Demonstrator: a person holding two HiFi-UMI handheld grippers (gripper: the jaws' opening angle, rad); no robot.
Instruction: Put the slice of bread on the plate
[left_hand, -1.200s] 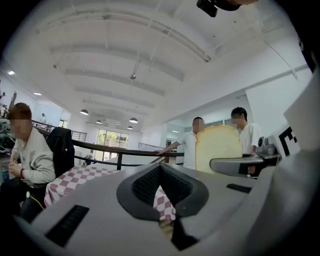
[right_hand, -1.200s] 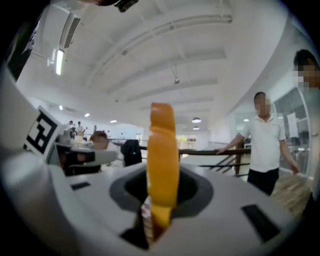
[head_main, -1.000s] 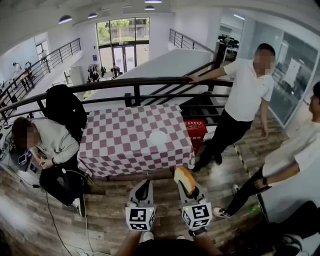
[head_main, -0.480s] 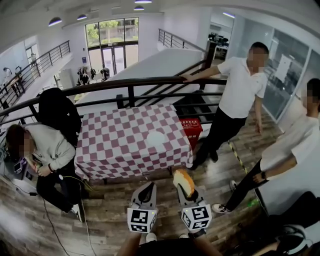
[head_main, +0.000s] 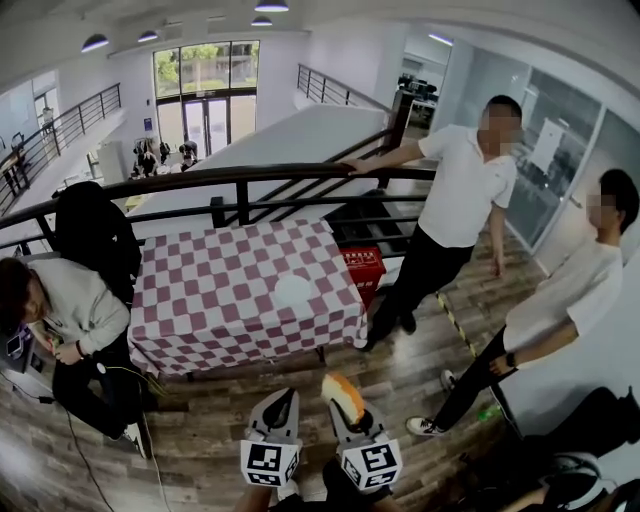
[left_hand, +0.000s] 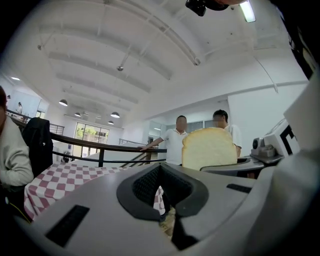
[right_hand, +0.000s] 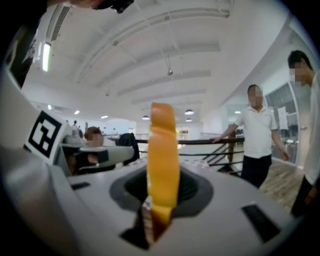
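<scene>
In the head view the right tool (head_main: 345, 408) is dipping slightly, carrying the bread (head_main: 342, 392), with the plate (head_main: 293, 290) well ahead on the tabletop (head_main: 200, 300); in the left gripper view the left tool (left_hand: 161, 194) is staying closed and empty; in the right gripper view the bread (right_hand: 162, 160) is sitting clamped edge-on, so delivery is still pending.

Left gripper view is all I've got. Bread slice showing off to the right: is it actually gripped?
Observer: Yes. In the right gripper view the right gripper has its jaws shut on the bread slice, which stands upright, edge-on to that camera.
Operator: Plate? Can't find it here.
Observer: The head view shows a white plate lying on the checkered table, right of its middle. It looks bare.
Operator: Are we over the table?
Observer: No. In the head view the left gripper and the right one are both short of the table's near edge, above the wooden floor.
</scene>
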